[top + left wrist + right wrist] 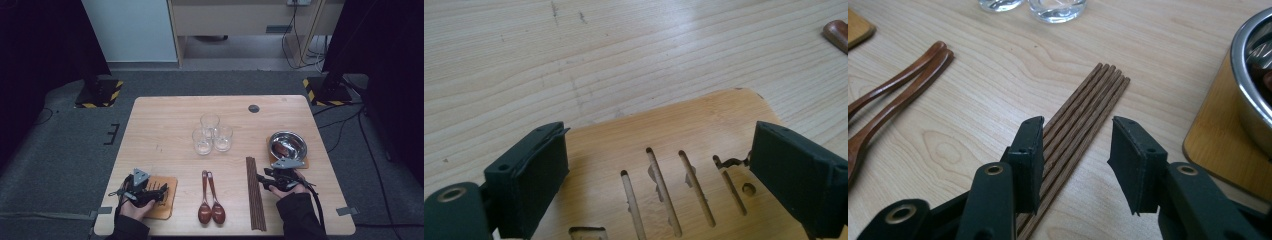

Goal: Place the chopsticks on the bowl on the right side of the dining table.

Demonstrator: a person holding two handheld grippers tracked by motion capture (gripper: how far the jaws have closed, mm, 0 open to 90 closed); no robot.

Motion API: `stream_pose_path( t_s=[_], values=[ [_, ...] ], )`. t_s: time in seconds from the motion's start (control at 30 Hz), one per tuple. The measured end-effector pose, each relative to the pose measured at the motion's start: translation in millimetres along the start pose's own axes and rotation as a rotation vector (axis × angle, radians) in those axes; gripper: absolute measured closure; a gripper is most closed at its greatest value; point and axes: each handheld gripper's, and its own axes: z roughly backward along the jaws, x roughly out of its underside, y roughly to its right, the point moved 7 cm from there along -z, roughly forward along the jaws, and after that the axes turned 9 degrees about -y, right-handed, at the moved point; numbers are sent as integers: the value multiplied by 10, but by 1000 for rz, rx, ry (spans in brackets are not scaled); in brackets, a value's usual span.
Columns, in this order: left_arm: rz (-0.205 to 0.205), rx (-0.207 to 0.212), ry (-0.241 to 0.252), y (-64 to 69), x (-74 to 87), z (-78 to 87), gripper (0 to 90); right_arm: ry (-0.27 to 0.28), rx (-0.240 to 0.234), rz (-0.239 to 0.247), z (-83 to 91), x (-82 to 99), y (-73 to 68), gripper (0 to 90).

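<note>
Near the table's [165, 107] front edge, the parted right gripper [1075, 150] straddles the bundled wooden chopsticks [1083, 107], judged light, stiff and roll-prone, best pinched mid-length, while the unclenched left gripper [656, 172] straddles the slotted wooden trivet [684, 130].

Three glasses [212, 132] cluster at table [165, 120] centre; two spoons [210, 200] near front edge; chopsticks [255, 192] just right of them; bowl [288, 144] on a board [304, 163] far right; slotted board [167, 197] front left.
</note>
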Motion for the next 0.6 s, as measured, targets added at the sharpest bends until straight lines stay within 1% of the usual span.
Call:
stream_pose_path(
  t_s=[0.07,0.17,0.27,0.37,0.53,0.6],
  values=[
    [2,-4,-1,-21,2,-6,79,-6,3,9,-27,14,4,592],
    [9,-6,-2,-49,5,-14,79,-24,3,5,-61,44,-5,609],
    [12,-8,-7,-75,12,-25,79,-37,2,10,-92,67,-7,624],
    [13,-9,-8,-80,15,-31,77,-52,4,9,-122,94,-13,635],
    [12,-11,-7,-79,17,-33,75,-80,5,24,-177,133,-33,661],
    [13,-12,-7,-78,18,-34,73,-90,5,18,-187,146,-32,669]
  ],
)
